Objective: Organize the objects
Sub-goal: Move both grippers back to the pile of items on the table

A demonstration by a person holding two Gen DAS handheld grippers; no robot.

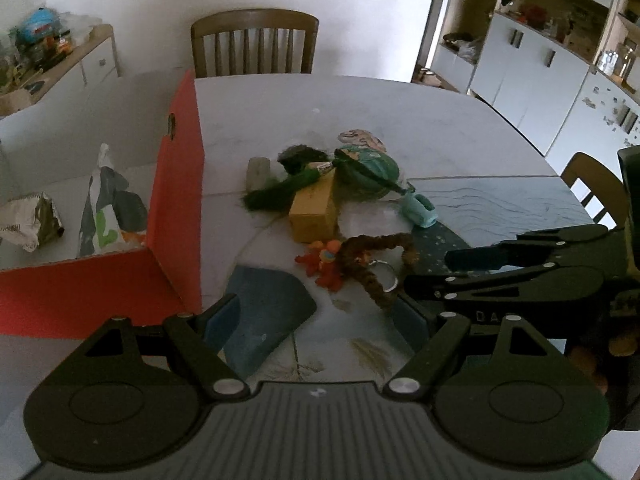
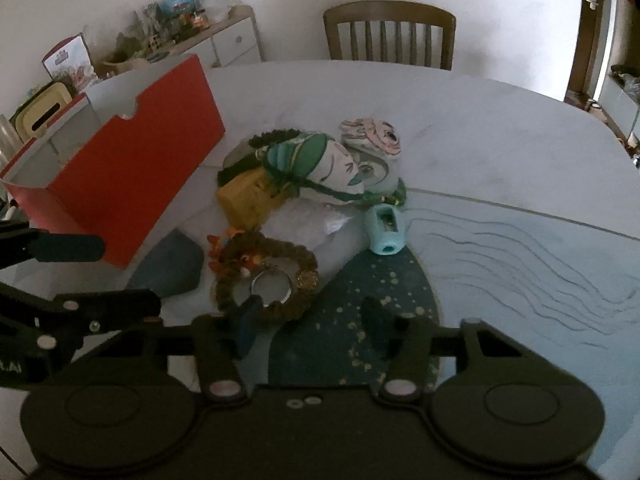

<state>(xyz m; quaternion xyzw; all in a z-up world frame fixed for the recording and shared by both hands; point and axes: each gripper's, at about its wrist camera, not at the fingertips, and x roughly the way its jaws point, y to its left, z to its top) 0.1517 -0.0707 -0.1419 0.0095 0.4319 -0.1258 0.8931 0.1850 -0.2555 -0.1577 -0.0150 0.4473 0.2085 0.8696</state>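
Observation:
A red open box stands at the table's left and holds a crumpled foil packet and a white, grey and green bag; it also shows in the right wrist view. A heap lies mid-table: a yellow block, a green fuzzy strip, a teal patterned pouch, a mint sharpener, a brown fuzzy ring with a metal key ring, and an orange toy. My left gripper is open above a blue-grey flat piece. My right gripper is open just short of the brown ring.
A wooden chair stands at the table's far side, another chair at the right. A cluttered sideboard stands by the wall. White cabinets fill the right. A blue placemat covers the table's right part.

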